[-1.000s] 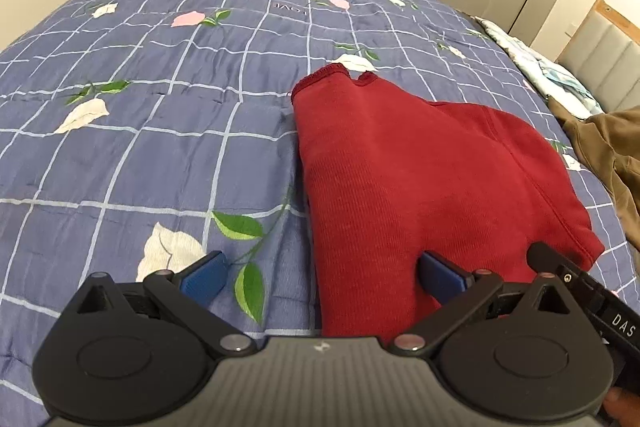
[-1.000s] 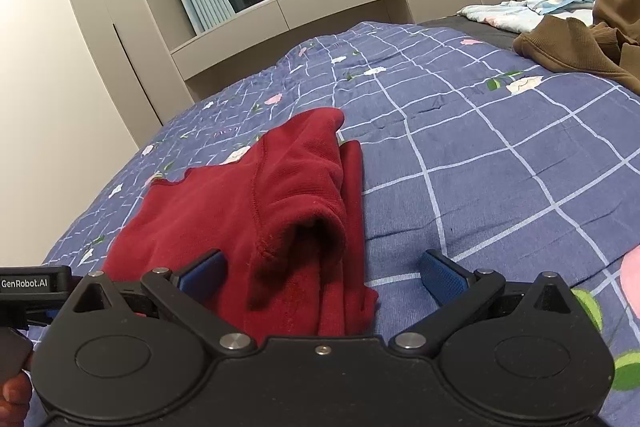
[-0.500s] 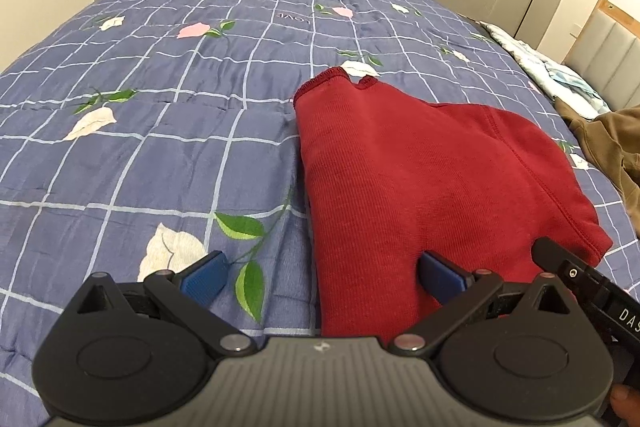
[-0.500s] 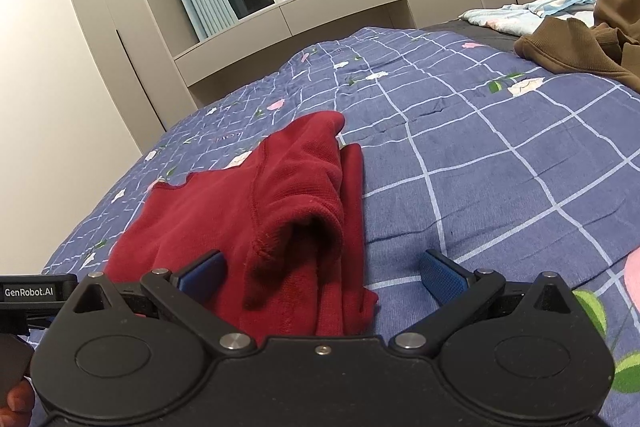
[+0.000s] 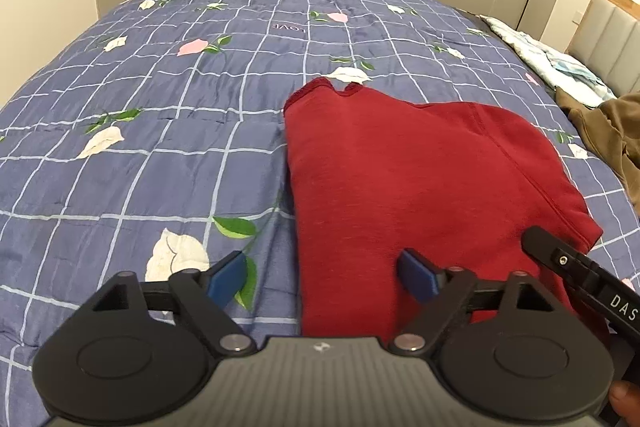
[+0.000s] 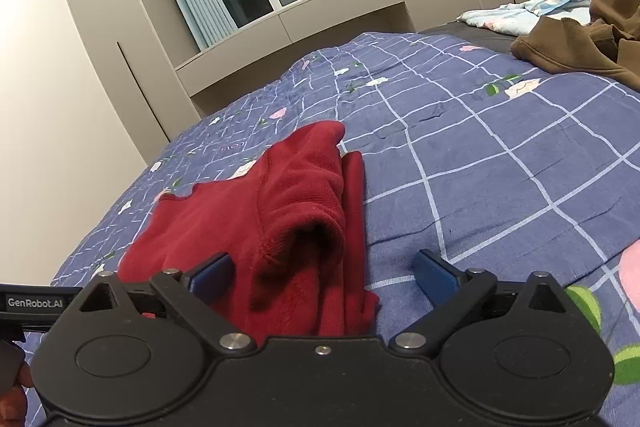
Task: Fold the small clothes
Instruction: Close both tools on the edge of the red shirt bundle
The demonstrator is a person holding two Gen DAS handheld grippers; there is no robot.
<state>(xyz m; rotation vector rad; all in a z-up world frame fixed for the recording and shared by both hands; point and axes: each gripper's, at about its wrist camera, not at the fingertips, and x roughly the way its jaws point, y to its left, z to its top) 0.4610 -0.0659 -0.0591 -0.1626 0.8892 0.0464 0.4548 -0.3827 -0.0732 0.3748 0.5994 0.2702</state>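
a dark red garment (image 5: 420, 187) lies on a blue-violet quilt (image 5: 160, 147) with a pale grid and white and pink flowers on green leaves. far right, a brown garment (image 6: 580, 47) and a pale blue-and-white cloth (image 6: 528, 9). both black grippers have blue pads (image 5: 224, 277).

1. The red garment (image 5: 420, 187) under me is soft knit cloth, finely ribbed and matt.
2. The quilt (image 5: 160, 147) is thin, faintly crinkled printed cloth.
3. My left gripper (image 5: 320, 275) is matt black plastic with ridged grey casing, shiny metal rivets and smooth blue pads (image 5: 416, 273).
4. The brown garment (image 6: 568, 51) looks like thick, dull cloth.
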